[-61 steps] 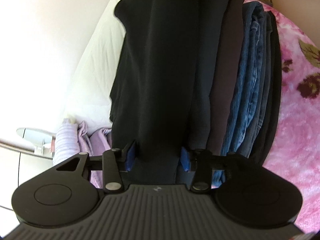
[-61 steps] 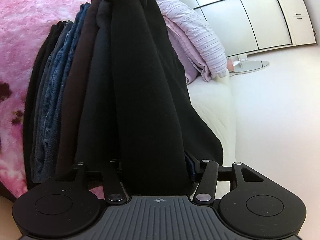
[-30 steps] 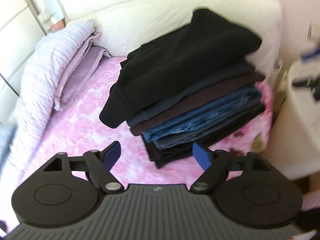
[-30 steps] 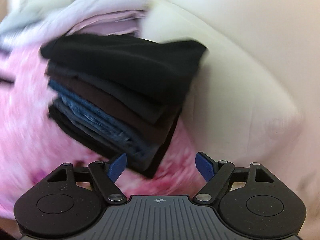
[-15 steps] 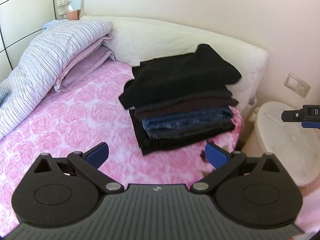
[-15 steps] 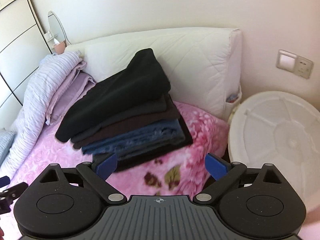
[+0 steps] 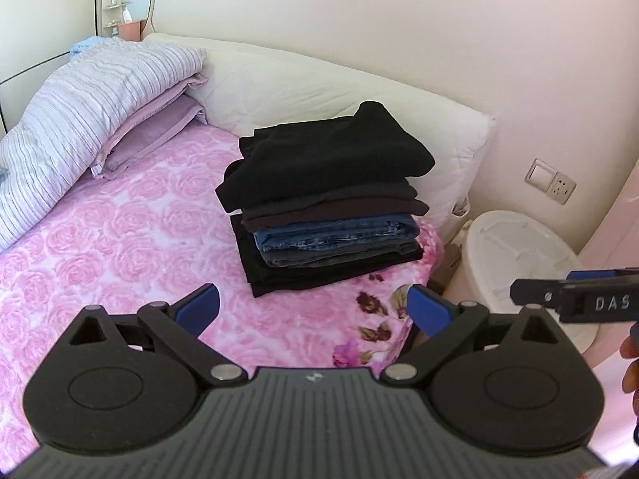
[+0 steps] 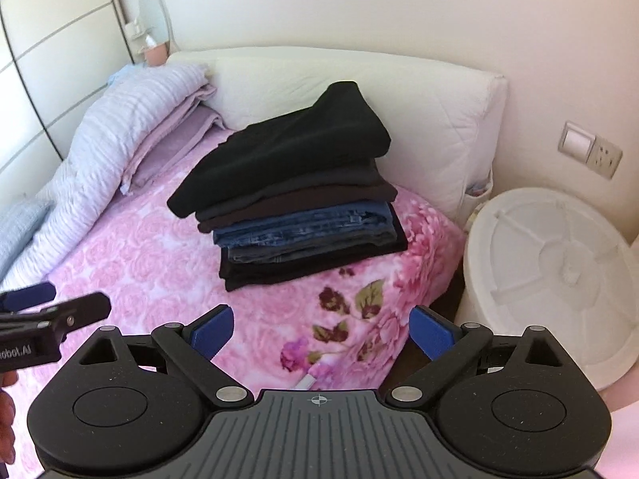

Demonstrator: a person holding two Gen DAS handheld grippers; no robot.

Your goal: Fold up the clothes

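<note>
Flanking the folded stack [image 7: 325,195]: striped bedding [image 7: 92,107], white headboard cushion [image 7: 343,99], round tub [image 7: 523,263].

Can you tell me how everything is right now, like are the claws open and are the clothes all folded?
left claw: open, holding nothing.
right claw: open, holding nothing.
pile of clothes: folded and stacked on the pink bedspread.
black top garment: folded, resting on the pile.
striped quilt: folded against the headboard.
</note>
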